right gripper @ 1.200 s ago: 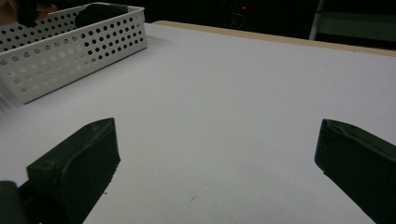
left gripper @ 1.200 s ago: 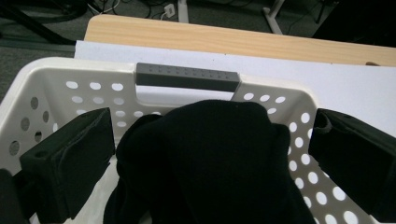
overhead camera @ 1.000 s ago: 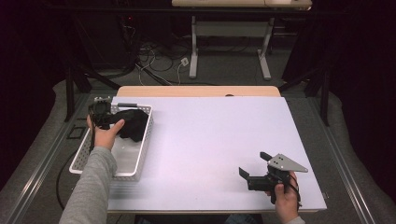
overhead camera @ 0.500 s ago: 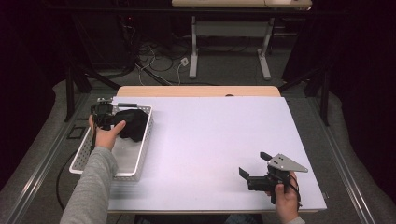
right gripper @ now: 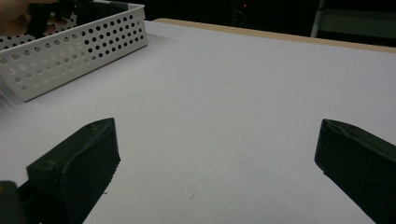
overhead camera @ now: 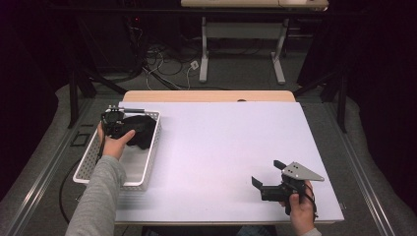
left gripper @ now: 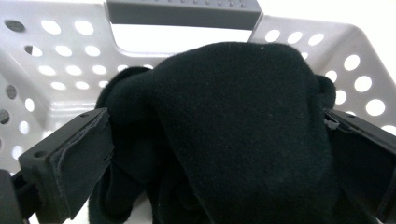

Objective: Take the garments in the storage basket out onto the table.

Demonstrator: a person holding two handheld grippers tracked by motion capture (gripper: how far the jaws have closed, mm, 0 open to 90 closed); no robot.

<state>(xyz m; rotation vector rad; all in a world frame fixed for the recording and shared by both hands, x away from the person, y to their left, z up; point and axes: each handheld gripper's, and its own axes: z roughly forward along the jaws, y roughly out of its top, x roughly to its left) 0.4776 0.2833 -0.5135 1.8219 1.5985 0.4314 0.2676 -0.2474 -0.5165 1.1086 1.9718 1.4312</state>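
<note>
1. Barely anything moved since the earlier frames: left hand (overhead camera: 115, 142) and left tool (overhead camera: 114, 120) sit a touch farther left over the basket's far end; right tool (overhead camera: 270, 184) unchanged.
2. No readable brands, labels or writing anywhere.
3. White perforated basket (overhead camera: 86, 164) sits at the worktop's (overhead camera: 221, 147) left edge, grey handle at its far end. Black cloth (overhead camera: 140, 129) is bunched in the far half; near half of the basket floor is bare.
4. Left tool: jaws spread around the black cloth (left gripper: 243, 135), the bundle bulging between them and touching both pads; they do not look pressed together, so counted as not clenched.
5. Right tool (right gripper: 215, 163): jaws wide apart, nothing between them, low over the near right of the worktop.
6. Wide bare worktop between basket and right tool; right hand (overhead camera: 301, 209) close to the near edge.
</note>
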